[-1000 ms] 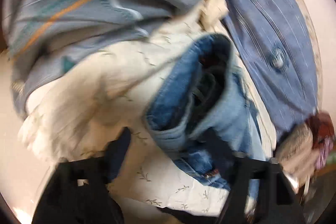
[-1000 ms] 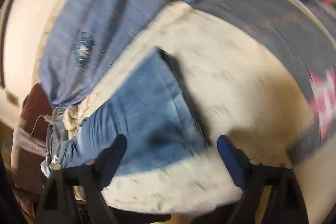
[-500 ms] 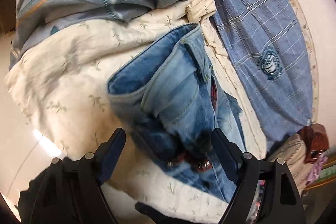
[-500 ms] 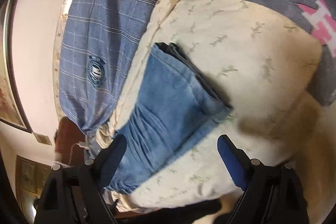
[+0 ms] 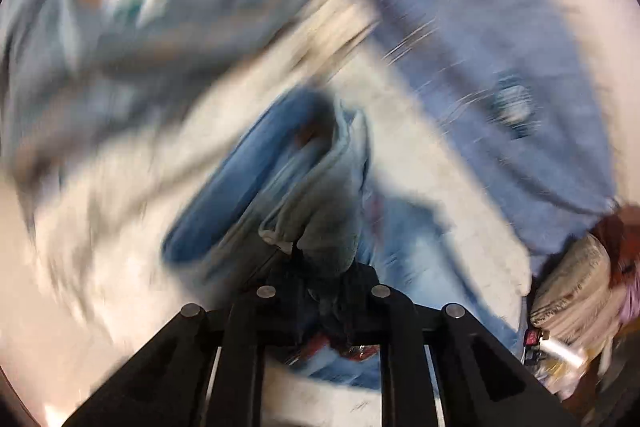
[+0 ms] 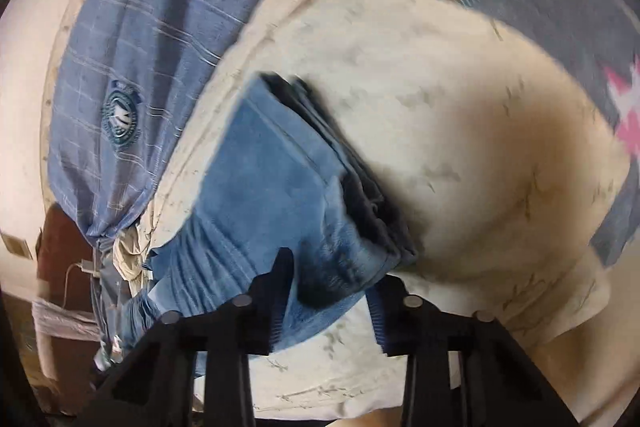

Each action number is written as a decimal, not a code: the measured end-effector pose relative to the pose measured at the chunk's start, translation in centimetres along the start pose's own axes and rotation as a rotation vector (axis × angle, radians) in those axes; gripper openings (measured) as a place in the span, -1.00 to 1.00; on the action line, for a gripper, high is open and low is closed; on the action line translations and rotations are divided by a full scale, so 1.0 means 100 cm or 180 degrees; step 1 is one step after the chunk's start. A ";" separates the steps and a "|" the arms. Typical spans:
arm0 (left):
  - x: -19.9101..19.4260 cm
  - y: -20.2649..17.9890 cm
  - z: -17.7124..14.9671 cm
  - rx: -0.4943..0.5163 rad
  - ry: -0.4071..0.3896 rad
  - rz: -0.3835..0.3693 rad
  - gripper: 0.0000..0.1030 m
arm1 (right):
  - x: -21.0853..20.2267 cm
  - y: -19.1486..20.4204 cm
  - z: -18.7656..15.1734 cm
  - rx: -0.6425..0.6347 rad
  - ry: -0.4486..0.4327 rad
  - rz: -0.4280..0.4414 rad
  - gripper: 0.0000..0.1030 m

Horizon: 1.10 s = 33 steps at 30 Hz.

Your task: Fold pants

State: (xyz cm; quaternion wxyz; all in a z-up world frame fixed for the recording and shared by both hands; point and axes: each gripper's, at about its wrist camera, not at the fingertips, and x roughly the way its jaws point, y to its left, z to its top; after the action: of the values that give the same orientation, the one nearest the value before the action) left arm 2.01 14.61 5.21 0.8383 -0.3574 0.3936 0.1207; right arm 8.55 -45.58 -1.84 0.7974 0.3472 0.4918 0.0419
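Note:
Blue jeans (image 5: 248,195) lie folded on a cream floral cloth (image 5: 100,227). The left wrist view is blurred. In it my left gripper (image 5: 324,279) has its jaws closing, almost together, on a bunched fold of the jeans that rises between them. In the right wrist view the stacked leg ends of the jeans (image 6: 272,179) reach down to my right gripper (image 6: 330,291). Its jaws are closing too, with the denim's near corner wrinkled between the fingers.
A blue checked shirt (image 6: 140,47) with a round badge lies beside the cream cloth (image 6: 440,147). A grey patterned garment (image 6: 560,7) lies on the far side, with a pink motif. Beige and brown bundled items (image 5: 576,287) sit at the shirt's end.
Both grippers were wide open around the jeans; now both have closed onto the denim. The left one has lifted, pulling a fold of jeans up with it.

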 end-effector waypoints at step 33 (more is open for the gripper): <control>0.038 0.033 -0.052 0.0322 0.0376 0.0470 -0.62 | -0.037 0.005 -0.015 -0.0196 -0.0063 -0.0274 -0.55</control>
State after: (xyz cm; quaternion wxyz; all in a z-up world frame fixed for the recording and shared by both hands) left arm -0.03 13.07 -1.58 0.8195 -0.2911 0.4732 0.1409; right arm 5.63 -45.94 0.83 0.8135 0.3015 0.4969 0.0193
